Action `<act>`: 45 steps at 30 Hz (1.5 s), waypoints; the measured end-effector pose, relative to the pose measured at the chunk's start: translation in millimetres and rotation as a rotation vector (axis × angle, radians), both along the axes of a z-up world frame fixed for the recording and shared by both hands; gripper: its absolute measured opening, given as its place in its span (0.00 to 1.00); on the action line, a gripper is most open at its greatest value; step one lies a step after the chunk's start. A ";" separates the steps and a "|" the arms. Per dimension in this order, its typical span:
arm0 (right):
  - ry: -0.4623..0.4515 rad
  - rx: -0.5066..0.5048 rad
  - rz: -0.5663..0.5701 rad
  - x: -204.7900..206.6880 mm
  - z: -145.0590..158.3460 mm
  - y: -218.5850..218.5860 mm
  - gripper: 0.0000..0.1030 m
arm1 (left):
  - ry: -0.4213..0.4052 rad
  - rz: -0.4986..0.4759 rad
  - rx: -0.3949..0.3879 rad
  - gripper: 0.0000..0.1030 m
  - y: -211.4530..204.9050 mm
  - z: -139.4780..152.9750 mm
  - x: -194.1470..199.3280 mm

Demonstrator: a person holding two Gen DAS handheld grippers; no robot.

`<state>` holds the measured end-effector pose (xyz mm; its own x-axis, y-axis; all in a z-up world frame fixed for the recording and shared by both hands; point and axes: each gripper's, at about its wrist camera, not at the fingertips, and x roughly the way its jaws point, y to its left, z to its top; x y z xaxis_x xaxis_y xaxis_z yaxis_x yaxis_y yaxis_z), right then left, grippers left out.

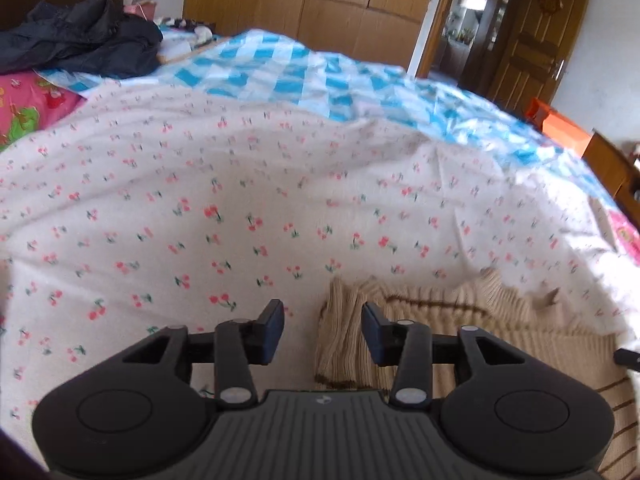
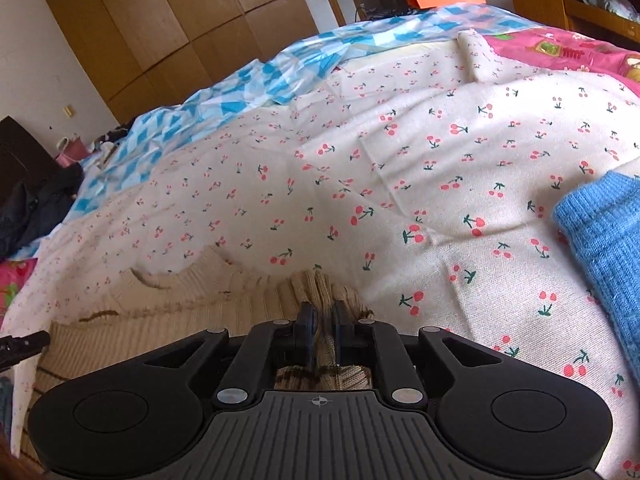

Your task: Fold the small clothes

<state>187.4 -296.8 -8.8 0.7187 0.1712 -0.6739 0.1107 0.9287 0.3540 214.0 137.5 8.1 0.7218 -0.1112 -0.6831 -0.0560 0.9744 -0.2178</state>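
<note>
A beige ribbed knit sweater [image 1: 460, 332] with thin brown stripes lies on the cherry-print sheet [image 1: 240, 200]. My left gripper [image 1: 322, 330] is open just above its left sleeve fold, which lies in the gap between the fingers and reaches under the right one. In the right wrist view my right gripper [image 2: 323, 334] is shut on a bunched fold of the same sweater [image 2: 160, 320] at its right side. A blue knit garment [image 2: 604, 240] lies on the sheet to the right.
The bed carries a blue-and-white checked cloth [image 1: 320, 76] at the far side and a pink printed quilt [image 2: 560, 52]. Dark clothes [image 1: 80, 40] are piled at the far left. Wooden wardrobes [image 1: 320, 0], a door and an orange box [image 1: 560, 124] stand beyond the bed.
</note>
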 end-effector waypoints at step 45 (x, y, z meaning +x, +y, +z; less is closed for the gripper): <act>0.157 -0.066 0.075 -152.4 4.0 1.6 0.19 | 0.160 -0.053 0.106 0.30 -2.7 -25.7 -153.0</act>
